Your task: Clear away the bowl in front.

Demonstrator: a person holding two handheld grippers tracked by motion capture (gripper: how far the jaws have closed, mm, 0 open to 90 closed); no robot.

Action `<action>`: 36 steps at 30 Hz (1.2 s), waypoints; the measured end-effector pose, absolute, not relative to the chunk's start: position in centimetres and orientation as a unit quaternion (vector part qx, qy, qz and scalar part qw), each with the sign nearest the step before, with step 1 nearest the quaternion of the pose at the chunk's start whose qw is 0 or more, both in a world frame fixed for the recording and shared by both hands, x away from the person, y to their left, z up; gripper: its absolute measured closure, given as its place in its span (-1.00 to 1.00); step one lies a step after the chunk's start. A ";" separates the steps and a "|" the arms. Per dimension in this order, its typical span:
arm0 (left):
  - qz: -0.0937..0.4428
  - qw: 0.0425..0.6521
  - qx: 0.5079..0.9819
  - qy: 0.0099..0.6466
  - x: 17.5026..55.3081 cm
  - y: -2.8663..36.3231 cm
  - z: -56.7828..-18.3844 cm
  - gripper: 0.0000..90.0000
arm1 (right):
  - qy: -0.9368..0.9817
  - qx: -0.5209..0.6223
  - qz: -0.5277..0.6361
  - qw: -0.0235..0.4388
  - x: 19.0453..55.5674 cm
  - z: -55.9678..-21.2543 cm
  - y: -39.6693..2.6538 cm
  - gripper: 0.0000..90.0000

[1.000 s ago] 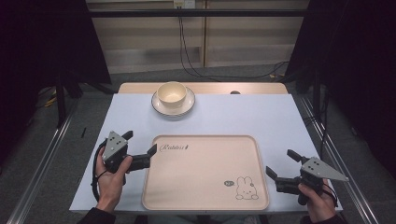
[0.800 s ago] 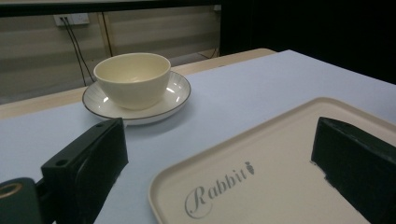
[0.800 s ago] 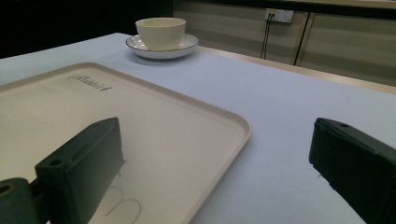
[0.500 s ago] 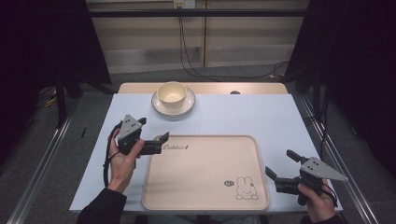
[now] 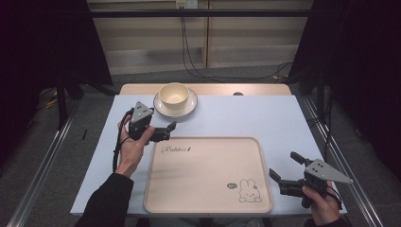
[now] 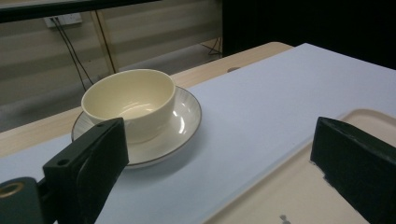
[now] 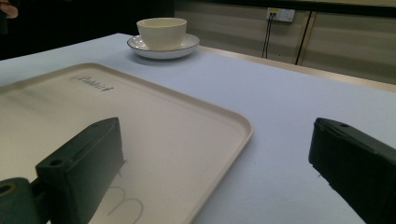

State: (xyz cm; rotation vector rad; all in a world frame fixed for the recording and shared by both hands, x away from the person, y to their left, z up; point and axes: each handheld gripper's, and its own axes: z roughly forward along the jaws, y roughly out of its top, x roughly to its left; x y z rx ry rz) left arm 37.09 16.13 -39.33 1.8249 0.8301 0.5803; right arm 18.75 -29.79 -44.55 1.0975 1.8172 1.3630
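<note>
Left gripper (image 5: 166, 132) hovers by the bowl (image 5: 174, 96), jaws spread wide and holding nothing.

From above, the cream bowl sits on its saucer (image 5: 189, 107) in the upper middle of the frame, just up and right of the left gripper's fingertips (image 5: 172, 126) and clear of them. The left gripper view puts the bowl (image 6: 129, 103) upper left, above the left-hand jaw, with the tray's (image 6: 299, 186) corner low between the jaws. The tray (image 5: 208, 198) carries script lettering near its top left edge, too small to read for certain, plus a rabbit drawing (image 5: 248, 191) at lower right. The right gripper (image 5: 286, 170) rests at the lower right, jaws equally wide and empty, straddling the tray's (image 7: 233, 122) corner in its own view, with the bowl (image 7: 161, 32) far off at the upper left.
</note>
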 end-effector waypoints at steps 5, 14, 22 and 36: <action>0.246 0.498 0.753 0.353 38.9 15.6 -39.1 -0.92 | 0.685 0.416 0.515 0.305 18.7 -44.6 -29.8 -0.94; 0.246 0.494 0.750 0.365 41.9 15.5 -38.9 -0.89 | 0.685 0.414 0.518 0.303 18.7 -44.5 -29.8 -0.94; 0.250 0.482 0.737 0.403 44.7 16.0 -39.4 -0.79 | 0.685 0.417 0.516 0.302 18.7 -44.6 -29.9 -0.94; 0.246 0.455 0.733 0.441 49.1 15.5 -40.1 -0.88 | 0.683 0.419 0.517 0.300 18.8 -44.7 -30.0 -0.94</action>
